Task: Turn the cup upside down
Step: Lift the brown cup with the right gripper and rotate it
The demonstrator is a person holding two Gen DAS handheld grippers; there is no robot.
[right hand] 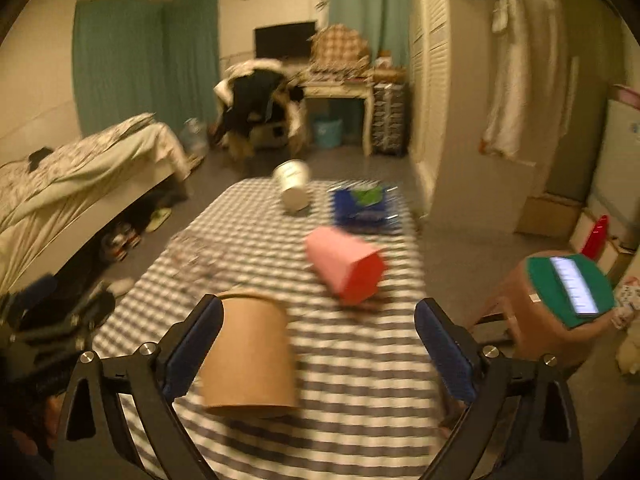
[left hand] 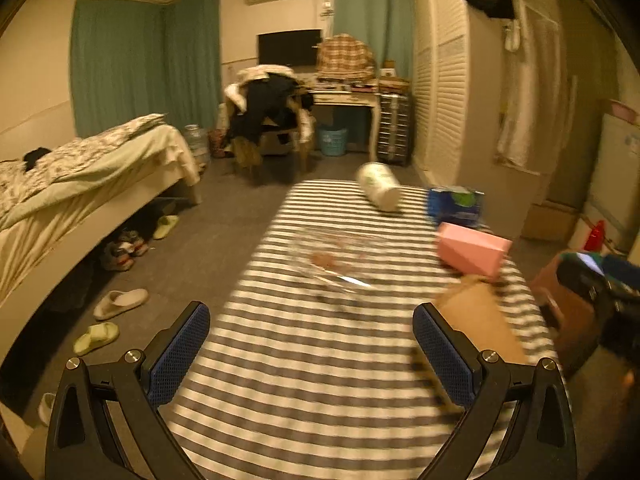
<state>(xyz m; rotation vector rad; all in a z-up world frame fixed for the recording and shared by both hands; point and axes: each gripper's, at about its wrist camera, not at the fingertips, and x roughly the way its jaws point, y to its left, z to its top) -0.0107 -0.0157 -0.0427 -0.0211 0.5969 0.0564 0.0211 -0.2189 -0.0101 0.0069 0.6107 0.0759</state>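
**Paper cup within reach, both grippers empty**

Because it looks like thin brown paper, the cup (right hand: 250, 354) is probably very light and easy to crush, so a soft squeeze across the middle of its wall seems the safest hold; pinching the rim would likely dent it. It stands on the striped tablecloth (right hand: 352, 364) near the front edge, just beside the left finger of the right gripper (right hand: 318, 350), apparently wide end down, though blur makes that unsure.

Starting at the left, the left gripper (left hand: 312, 354) hangs over the cloth with its fingers spread wide and nothing between them. A clear glass dish (left hand: 332, 260) lies ahead of it, smeared by blur. Farther back lies a white tub (left hand: 379, 191) on its side, then a blue packet (left hand: 454, 204) and a pink box (left hand: 472, 249). The right gripper's fingers are also spread and hold nothing.

The cloth looks soft and could slide or bunch under a light cup. Around the table are a bed (left hand: 80, 184) at the left, slippers (left hand: 120, 302) on the floor, and a stool (right hand: 548, 320) at the right.
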